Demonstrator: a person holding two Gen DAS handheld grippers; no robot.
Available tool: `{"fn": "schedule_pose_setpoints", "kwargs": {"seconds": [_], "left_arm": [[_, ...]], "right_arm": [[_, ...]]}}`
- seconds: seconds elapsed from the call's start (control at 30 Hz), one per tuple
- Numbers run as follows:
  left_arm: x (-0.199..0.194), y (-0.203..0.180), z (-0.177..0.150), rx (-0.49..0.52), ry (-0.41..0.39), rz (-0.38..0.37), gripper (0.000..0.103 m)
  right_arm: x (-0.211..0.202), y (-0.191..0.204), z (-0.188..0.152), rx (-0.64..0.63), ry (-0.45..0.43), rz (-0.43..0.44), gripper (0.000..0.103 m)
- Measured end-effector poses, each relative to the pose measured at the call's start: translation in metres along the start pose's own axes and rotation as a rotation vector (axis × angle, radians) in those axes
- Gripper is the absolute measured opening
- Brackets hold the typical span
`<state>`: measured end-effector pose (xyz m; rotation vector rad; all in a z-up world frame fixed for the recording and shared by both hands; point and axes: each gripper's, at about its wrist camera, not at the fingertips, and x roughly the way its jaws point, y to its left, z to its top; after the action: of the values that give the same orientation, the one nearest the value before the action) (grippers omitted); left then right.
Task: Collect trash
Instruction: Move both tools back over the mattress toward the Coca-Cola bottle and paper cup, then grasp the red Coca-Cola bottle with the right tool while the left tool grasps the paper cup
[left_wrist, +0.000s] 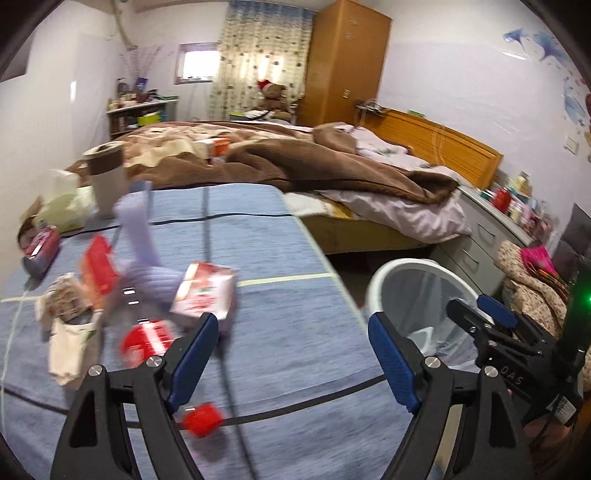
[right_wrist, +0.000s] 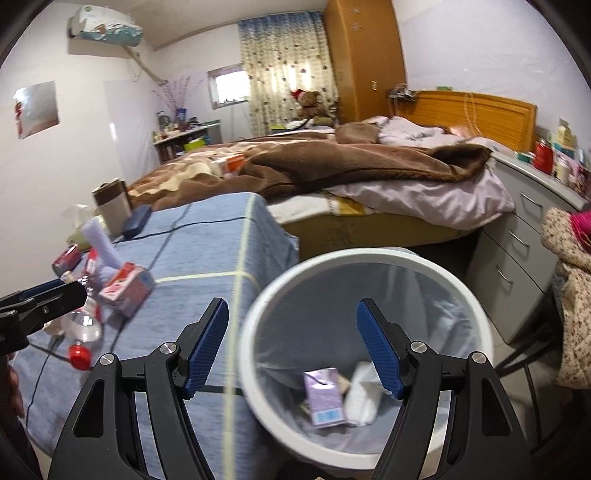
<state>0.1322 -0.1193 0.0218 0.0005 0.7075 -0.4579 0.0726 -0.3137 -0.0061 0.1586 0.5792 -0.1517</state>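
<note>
My right gripper (right_wrist: 291, 347) jaws apart, empty, over white round plastic bin (right_wrist: 255, 373) off table's right edge. My left gripper (left_wrist: 291, 358) jaws apart, facing clear red-capped bottle (left_wrist: 147, 343) and red-white carton (left_wrist: 205, 295) near blue-cloth table's (left_wrist: 288, 266) left edge; likely next picks.

Motion blur is smearing the trash pile (left_wrist: 110, 295) on the tabletop (left_wrist: 280, 332), so labels are unreadable. The left tool's finger (left_wrist: 192, 362) is hiding part of the bottle (left_wrist: 147, 341).
</note>
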Motion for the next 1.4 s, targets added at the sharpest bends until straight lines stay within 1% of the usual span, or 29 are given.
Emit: {"fn": "schedule_pose_setpoints", "kwargs": {"seconds": [0.17, 0.4, 0.5, 0.7, 0.77, 0.87, 0.97, 1.03, 1.13, 1.23, 1.33, 1.4], "left_arm": [[-0.015, 0.031, -0.005, -0.047, -0.018, 0.053, 0.085], [-0.033, 0.079, -0.016, -0.123, -0.031, 0.126, 0.085], [-0.038, 0.096, -0.021, -0.136, -0.032, 0.162, 0.085], [-0.041, 0.136, -0.035, -0.194, -0.005, 0.220, 0.085], [-0.042, 0.147, -0.039, -0.199, -0.004, 0.241, 0.085], [-0.045, 0.160, -0.046, -0.205, -0.012, 0.273, 0.085], [-0.044, 0.173, -0.052, -0.211, 0.018, 0.287, 0.089], [-0.042, 0.182, -0.056, -0.236, 0.034, 0.277, 0.089], [-0.039, 0.194, -0.062, -0.278, 0.058, 0.220, 0.090], [-0.037, 0.198, -0.065, -0.275, 0.066, 0.220, 0.090], [-0.034, 0.201, -0.065, -0.279, 0.073, 0.181, 0.090], [-0.032, 0.203, -0.063, -0.273, 0.076, 0.169, 0.090]], "right_arm": [[0.001, 0.021, 0.002, -0.021, -0.002, 0.059, 0.074], [0.006, 0.059, 0.001, -0.077, 0.009, 0.121, 0.074], [0.008, 0.075, -0.001, -0.105, 0.017, 0.152, 0.074], [0.014, 0.106, -0.001, -0.159, 0.036, 0.216, 0.074], [0.016, 0.117, -0.001, -0.180, 0.049, 0.251, 0.074], [0.020, 0.131, -0.002, -0.210, 0.070, 0.279, 0.074], [0.027, 0.146, -0.003, -0.232, 0.107, 0.319, 0.074], [0.029, 0.153, -0.004, -0.244, 0.124, 0.343, 0.074], [0.034, 0.169, -0.006, -0.286, 0.143, 0.372, 0.074], [0.040, 0.182, -0.009, -0.333, 0.172, 0.380, 0.074], [0.048, 0.189, -0.012, -0.365, 0.208, 0.378, 0.074], [0.052, 0.191, -0.014, -0.385, 0.230, 0.371, 0.074]]}}
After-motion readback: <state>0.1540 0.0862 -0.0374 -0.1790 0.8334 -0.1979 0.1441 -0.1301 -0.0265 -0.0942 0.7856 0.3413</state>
